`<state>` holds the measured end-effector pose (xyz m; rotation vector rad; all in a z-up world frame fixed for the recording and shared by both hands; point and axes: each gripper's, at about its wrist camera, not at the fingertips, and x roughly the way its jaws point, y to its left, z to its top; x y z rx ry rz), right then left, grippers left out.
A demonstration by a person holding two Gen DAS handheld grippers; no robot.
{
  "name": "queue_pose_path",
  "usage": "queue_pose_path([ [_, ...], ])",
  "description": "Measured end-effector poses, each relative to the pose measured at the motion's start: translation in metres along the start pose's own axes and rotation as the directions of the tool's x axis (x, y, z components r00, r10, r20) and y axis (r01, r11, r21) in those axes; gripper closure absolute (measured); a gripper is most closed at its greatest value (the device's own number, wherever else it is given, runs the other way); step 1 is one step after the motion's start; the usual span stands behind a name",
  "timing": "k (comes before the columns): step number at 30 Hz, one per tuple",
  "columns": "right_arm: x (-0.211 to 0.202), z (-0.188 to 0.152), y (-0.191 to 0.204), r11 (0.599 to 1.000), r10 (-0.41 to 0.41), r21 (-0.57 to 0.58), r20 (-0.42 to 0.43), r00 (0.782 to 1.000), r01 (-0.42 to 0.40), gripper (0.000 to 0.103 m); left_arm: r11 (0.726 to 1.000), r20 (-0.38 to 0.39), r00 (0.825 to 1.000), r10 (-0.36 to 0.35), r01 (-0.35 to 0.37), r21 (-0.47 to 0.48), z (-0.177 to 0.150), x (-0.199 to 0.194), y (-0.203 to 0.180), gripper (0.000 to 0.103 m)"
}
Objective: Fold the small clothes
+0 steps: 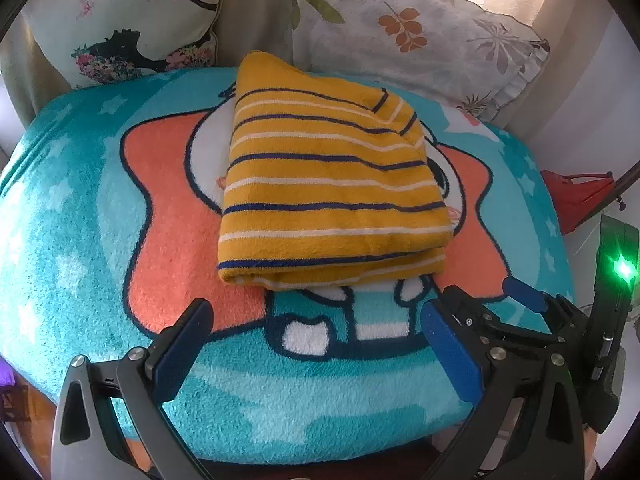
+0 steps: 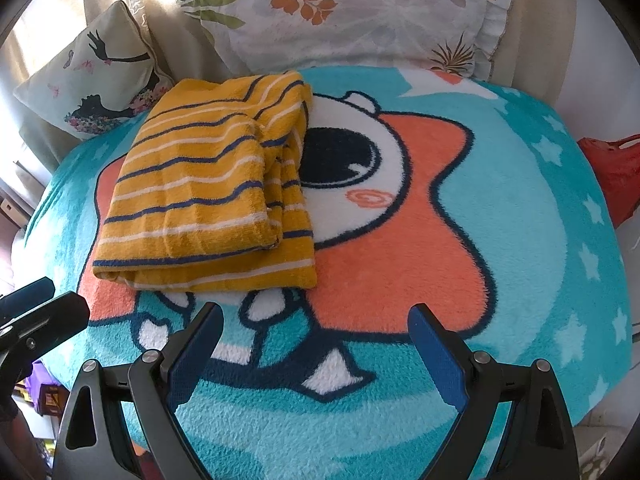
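Note:
A small yellow garment [image 1: 332,184] with navy and white stripes lies folded into a thick rectangle on a teal cartoon blanket [image 1: 72,240]. In the right wrist view the same garment [image 2: 208,184] sits up and to the left. My left gripper [image 1: 316,320] hovers just in front of the garment's near edge, open, nothing between its blue pads. My right gripper [image 2: 316,328] is open too, over the blanket [image 2: 520,240] to the right of the garment. Its fingers [image 1: 524,294] also show at the right of the left wrist view.
Two printed cushions [image 1: 120,20] [image 1: 420,36] lean at the back of the blanket. A red object [image 1: 576,196] sits off the right edge. The left gripper's finger [image 2: 28,292] shows at the left of the right wrist view. Purple items [image 2: 40,380] lie below the blanket's left edge.

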<state>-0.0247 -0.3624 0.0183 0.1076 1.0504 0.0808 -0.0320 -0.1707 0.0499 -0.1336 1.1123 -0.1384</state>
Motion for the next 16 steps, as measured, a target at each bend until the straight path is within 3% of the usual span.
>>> queue_pose_path([
  [16,0.009,0.004,0.013,0.999,0.015,-0.032,-0.009,1.0,-0.015,0.007,1.0,-0.001,1.0,0.008,-0.008,0.005,0.003,0.004,0.001,0.0],
])
